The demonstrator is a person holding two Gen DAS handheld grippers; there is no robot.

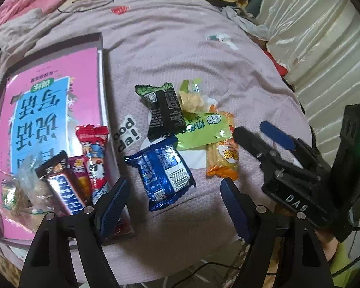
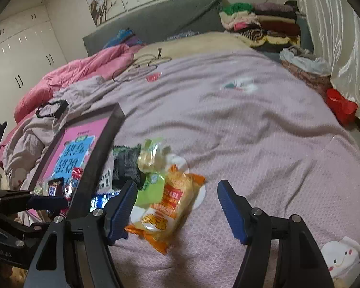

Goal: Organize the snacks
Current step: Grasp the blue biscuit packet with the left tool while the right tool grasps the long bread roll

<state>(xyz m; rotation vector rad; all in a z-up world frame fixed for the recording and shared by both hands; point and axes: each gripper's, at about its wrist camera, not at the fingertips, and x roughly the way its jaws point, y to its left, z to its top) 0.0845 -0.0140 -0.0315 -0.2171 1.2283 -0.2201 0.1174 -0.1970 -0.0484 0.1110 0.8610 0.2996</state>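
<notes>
While left gripper gapes, blue packet lies lengthwise between fingers.

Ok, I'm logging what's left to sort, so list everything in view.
Box: one, dark rim, pink liner, left on bed.
Snickers bar: one, brown, inside box.
Red packet: one, inside box.
Blue packet: one, on bedspread.
Black packet: one, beyond the blue.
Green packet: one, over orange packet.
Bedspread: mauve.
Folded clothes: stack, far corner.
Left gripper: open.
Right gripper: open.
</notes>
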